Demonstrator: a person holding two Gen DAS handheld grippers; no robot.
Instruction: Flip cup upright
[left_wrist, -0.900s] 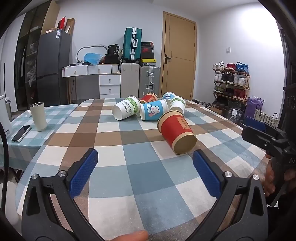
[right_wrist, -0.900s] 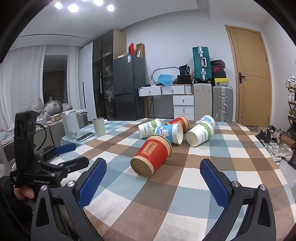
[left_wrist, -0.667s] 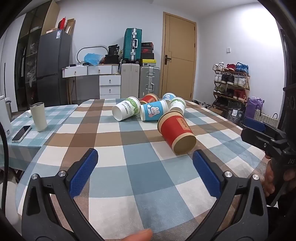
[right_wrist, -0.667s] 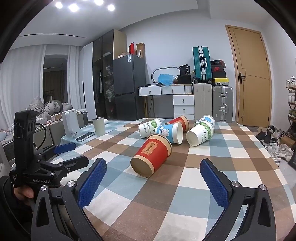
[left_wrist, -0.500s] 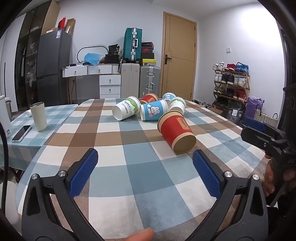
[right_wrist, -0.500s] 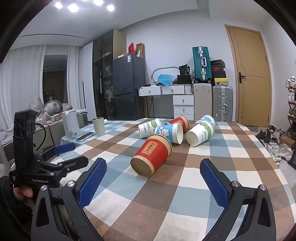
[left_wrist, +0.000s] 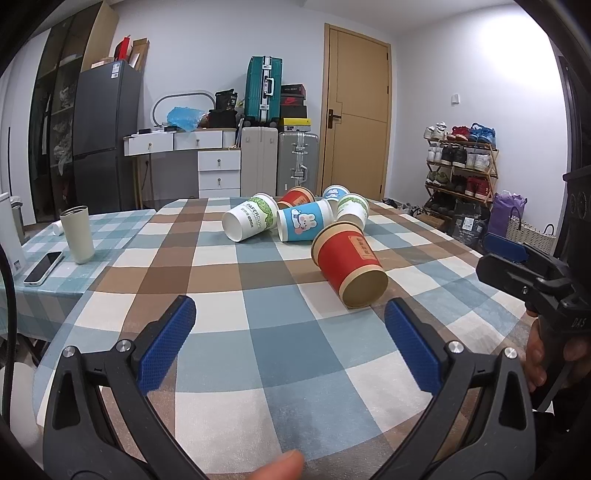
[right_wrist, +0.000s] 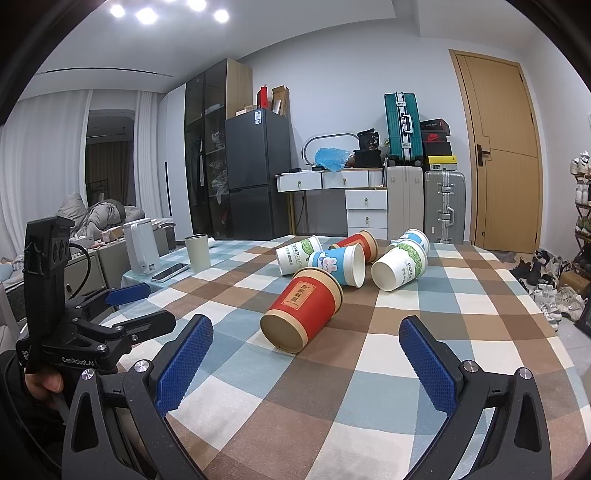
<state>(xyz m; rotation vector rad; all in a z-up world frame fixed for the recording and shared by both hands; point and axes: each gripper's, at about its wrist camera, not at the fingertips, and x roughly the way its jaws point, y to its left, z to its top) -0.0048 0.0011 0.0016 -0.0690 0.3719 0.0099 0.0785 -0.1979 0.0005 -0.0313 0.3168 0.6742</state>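
Several paper cups lie on their sides on the checked tablecloth (left_wrist: 258, 332). The nearest is a red cup (left_wrist: 349, 264), its base toward me; it also shows in the right wrist view (right_wrist: 303, 310). Behind it lie a blue rabbit cup (left_wrist: 304, 225), a white-green cup (left_wrist: 251, 221), another white-green cup (left_wrist: 352, 214) and a second red cup (left_wrist: 295, 197). My left gripper (left_wrist: 290, 339) is open and empty, short of the red cup. My right gripper (right_wrist: 306, 350) is open and empty, just short of the same cup.
A cream tumbler (left_wrist: 77, 234) stands upright at the table's left, beside a phone (left_wrist: 43, 267) and a white kettle (right_wrist: 140, 245). Behind the table are drawers, suitcases, a fridge and a door; a shoe rack (left_wrist: 461, 166) is at right.
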